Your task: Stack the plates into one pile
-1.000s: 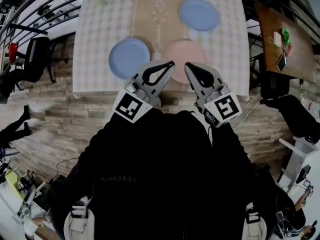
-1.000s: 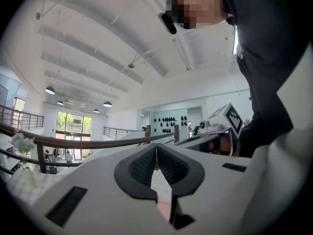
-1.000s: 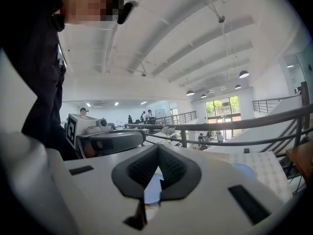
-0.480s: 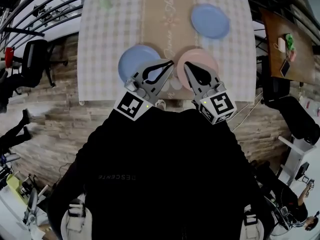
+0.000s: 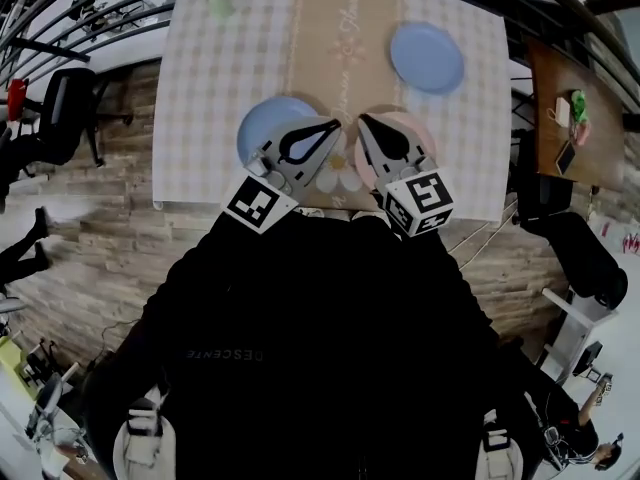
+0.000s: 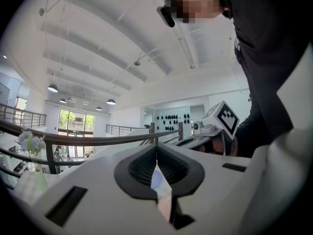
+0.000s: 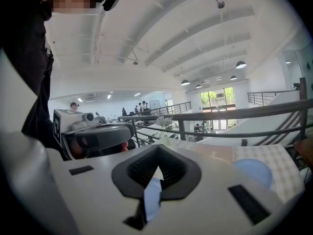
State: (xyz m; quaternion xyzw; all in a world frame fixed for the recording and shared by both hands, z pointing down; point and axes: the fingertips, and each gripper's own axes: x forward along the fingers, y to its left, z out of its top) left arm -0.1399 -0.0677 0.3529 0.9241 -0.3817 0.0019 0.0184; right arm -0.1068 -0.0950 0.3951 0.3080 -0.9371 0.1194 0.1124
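Blue near plate (image 5: 262, 123), blue far plate (image 5: 427, 56), pink plate (image 5: 424, 133) — probably stiff, light, slippery; pinch each rim. Left gripper (image 5: 336, 124) and right gripper (image 5: 362, 119) are closed, empty.

- Square table under a beige-and-white checked cloth (image 5: 215, 88), a tan printed runner (image 5: 325, 58) down its middle.
- At its far left corner, a pale vase of whitish flowers (image 5: 220, 8).
- Below and around, brown-grey stone-block flooring (image 5: 90, 238).
- Off to the left, well apart from the table, a black swivel office chair (image 5: 65, 108).
- To the right, a brown wooden side table (image 5: 560, 98) bearing items too small to tell.
- Along the edge, a curved dark metal railing (image 6: 84, 139).
- Overhead, a white vaulted ceiling with long ribs (image 6: 98, 48), hung with round dark pendant lamps (image 6: 54, 88).
- Far off, tall bright windows with greenery beyond (image 6: 75, 133); daylight throughout.
- On a white back wall, rows of small dark round objects (image 6: 169, 117).
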